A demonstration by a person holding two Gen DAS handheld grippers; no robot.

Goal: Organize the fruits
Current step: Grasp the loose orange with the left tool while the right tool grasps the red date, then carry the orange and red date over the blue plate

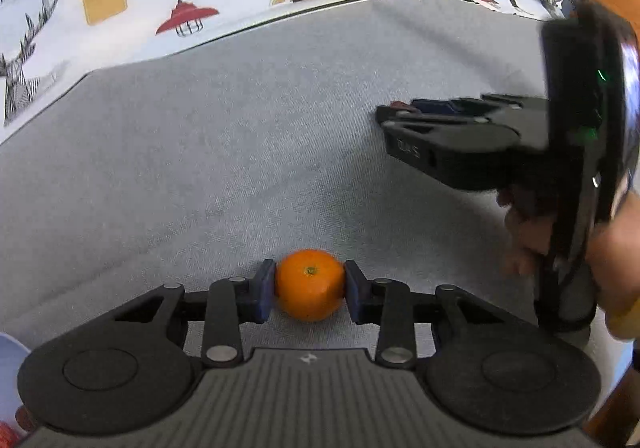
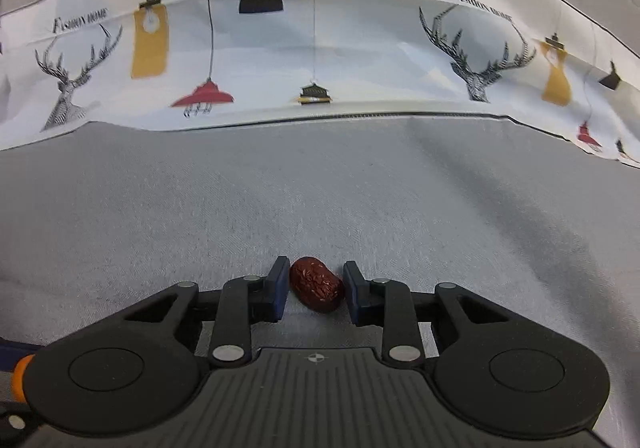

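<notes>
In the left wrist view my left gripper (image 1: 310, 286) is shut on a small orange (image 1: 309, 284), both pads pressed to its sides, just over the grey cloth. In the right wrist view my right gripper (image 2: 316, 288) is around a wrinkled dark red date (image 2: 317, 289). The date touches both pads at an angle. The right gripper (image 1: 394, 114) also shows in the left wrist view at the right, held by a hand, with a red bit at its tip.
A grey cloth (image 2: 320, 200) covers the table. A white cloth printed with deer and lamps (image 2: 320, 60) runs along the back. A pale rim (image 1: 10, 352) and something red (image 1: 8, 434) sit at the lower left corner of the left wrist view.
</notes>
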